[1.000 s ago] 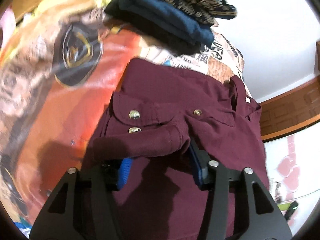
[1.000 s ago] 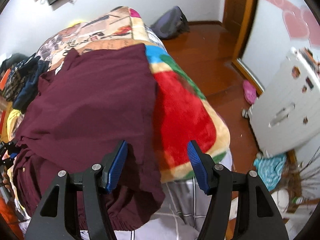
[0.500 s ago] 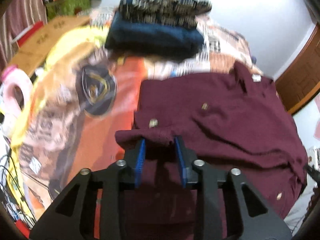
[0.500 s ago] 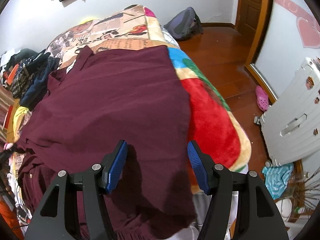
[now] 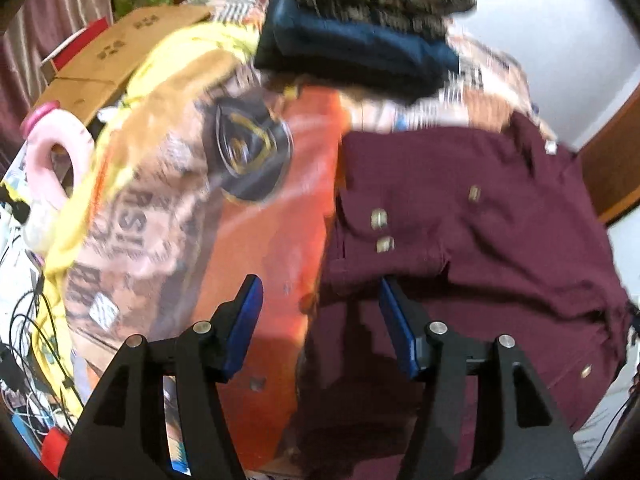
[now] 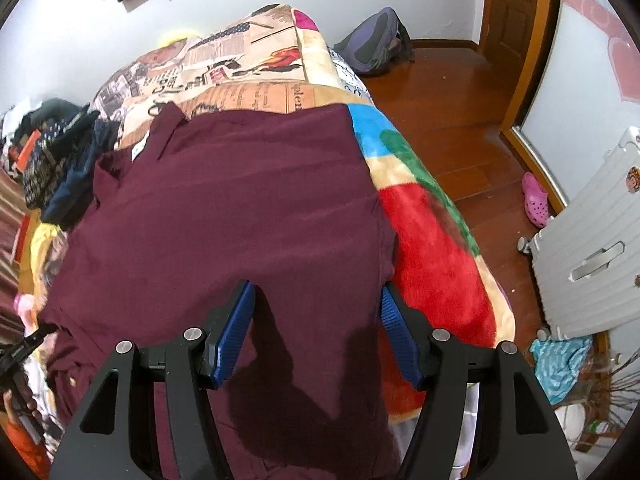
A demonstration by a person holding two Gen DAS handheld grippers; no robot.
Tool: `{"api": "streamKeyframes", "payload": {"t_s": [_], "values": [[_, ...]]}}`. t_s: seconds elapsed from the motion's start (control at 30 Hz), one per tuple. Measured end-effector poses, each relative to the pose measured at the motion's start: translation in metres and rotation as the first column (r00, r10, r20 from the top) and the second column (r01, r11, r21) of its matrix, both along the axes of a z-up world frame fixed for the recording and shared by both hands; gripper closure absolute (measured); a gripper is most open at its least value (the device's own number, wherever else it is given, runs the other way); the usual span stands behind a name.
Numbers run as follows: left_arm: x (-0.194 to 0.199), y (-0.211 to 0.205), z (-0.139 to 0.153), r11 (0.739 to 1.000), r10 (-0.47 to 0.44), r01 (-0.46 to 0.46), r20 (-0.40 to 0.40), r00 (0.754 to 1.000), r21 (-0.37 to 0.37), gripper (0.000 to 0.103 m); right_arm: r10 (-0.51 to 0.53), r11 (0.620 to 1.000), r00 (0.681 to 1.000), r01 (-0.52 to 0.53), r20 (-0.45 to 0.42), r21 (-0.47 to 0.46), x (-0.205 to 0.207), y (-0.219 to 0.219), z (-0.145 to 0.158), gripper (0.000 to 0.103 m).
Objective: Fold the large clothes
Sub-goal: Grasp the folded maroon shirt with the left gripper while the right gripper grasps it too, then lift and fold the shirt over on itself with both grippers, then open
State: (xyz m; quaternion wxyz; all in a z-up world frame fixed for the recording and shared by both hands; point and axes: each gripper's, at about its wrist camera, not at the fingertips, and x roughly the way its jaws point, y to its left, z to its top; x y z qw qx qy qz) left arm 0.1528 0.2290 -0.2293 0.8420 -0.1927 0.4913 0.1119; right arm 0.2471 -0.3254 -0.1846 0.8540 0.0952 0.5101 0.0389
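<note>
A large maroon button shirt (image 6: 240,216) lies spread on the bed, collar at the far end. In the left wrist view the shirt (image 5: 480,232) shows its buttoned cuff and a folded sleeve. My left gripper (image 5: 320,320) is open and empty, its right pad at the folded sleeve's edge. My right gripper (image 6: 316,332) is open and empty, low over the shirt's near right part, close to its side seam.
A stack of folded dark clothes (image 5: 360,40) sits on the patterned blanket (image 5: 180,208) beyond the shirt. The bed edge drops to a wooden floor (image 6: 460,120) on the right, with a white suitcase (image 6: 592,256) and a backpack (image 6: 372,48). Cables and boxes lie left.
My left gripper had closed on the folded sleeve, then opened and let it go, shifting left. My right gripper moved forward over the shirt, still open.
</note>
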Motion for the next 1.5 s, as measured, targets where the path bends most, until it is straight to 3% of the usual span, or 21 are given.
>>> {"api": "streamKeyframes", "payload": {"t_s": [0.13,0.3,0.6,0.67,0.8,0.9,0.97,1.07,1.13,1.17,1.23,1.27,1.33,1.43,1.5], "values": [[0.015,0.014,0.022,0.999,0.011,-0.013,0.048,0.999,0.039,0.037,-0.048,0.999,0.999,0.048,0.007,0.018,0.003,-0.006,0.002,0.042],[0.045,0.025,0.02,1.0,0.011,-0.012,0.052,0.999,0.029,0.037,-0.055,0.998,0.995,0.057,0.083,-0.018,0.004,-0.005,0.018,0.042],[0.101,0.027,-0.044,0.978,-0.053,0.036,-0.077,0.996,-0.207,0.037,0.012,0.999,0.998,-0.015,0.059,0.047,0.055,-0.007,0.007,0.042],[0.109,0.028,-0.057,0.962,-0.068,0.042,-0.087,0.994,-0.271,0.037,0.034,0.998,0.999,-0.036,0.035,0.055,0.069,-0.008,0.0,0.042],[0.118,0.025,-0.064,0.943,-0.095,0.067,-0.07,0.993,-0.326,0.037,0.084,0.995,0.994,-0.079,-0.066,0.062,0.104,-0.011,-0.022,0.042],[0.13,0.02,-0.073,0.927,-0.141,0.107,-0.07,0.987,-0.359,0.037,0.102,0.99,0.988,-0.09,-0.115,0.107,0.126,-0.018,-0.035,0.042],[0.138,0.021,-0.081,0.917,-0.148,0.104,-0.088,0.985,-0.384,0.034,0.097,0.98,0.983,-0.068,-0.154,0.185,0.14,-0.026,-0.047,0.042],[0.148,0.033,-0.089,0.885,-0.107,0.049,-0.101,0.989,-0.463,0.033,0.085,0.939,0.974,-0.007,-0.212,0.345,0.15,-0.035,-0.061,0.042],[0.152,0.04,-0.092,0.858,-0.081,0.021,-0.096,0.992,-0.513,0.033,0.058,0.918,0.977,0.028,-0.204,0.395,0.151,-0.04,-0.063,0.046],[0.153,0.041,-0.093,0.855,-0.078,0.018,-0.094,0.992,-0.518,0.036,0.053,0.912,0.979,0.033,-0.197,0.409,0.15,-0.04,-0.062,0.048],[0.153,0.04,-0.091,0.869,-0.059,0.001,-0.101,0.993,-0.494,0.057,0.034,0.922,0.981,0.043,-0.191,0.385,0.146,-0.037,-0.061,0.061],[0.152,0.039,-0.09,0.874,-0.054,-0.001,-0.098,0.994,-0.486,0.062,0.03,0.934,0.983,0.037,-0.18,0.355,0.144,-0.034,-0.058,0.065],[0.15,0.033,-0.083,0.901,-0.032,-0.013,-0.096,0.995,-0.433,0.079,0.036,0.951,0.988,0.013,-0.153,0.307,0.142,-0.025,-0.05,0.084],[0.144,0.016,-0.064,0.954,-0.036,0.008,-0.086,0.996,-0.299,0.092,0.047,0.969,0.995,-0.025,-0.083,0.245,0.133,-0.014,-0.031,0.094],[0.141,0.0,-0.045,0.979,-0.063,0.046,-0.083,0.995,-0.197,0.103,0.049,0.973,0.998,-0.041,-0.03,0.226,0.127,-0.018,-0.014,0.096]]}}
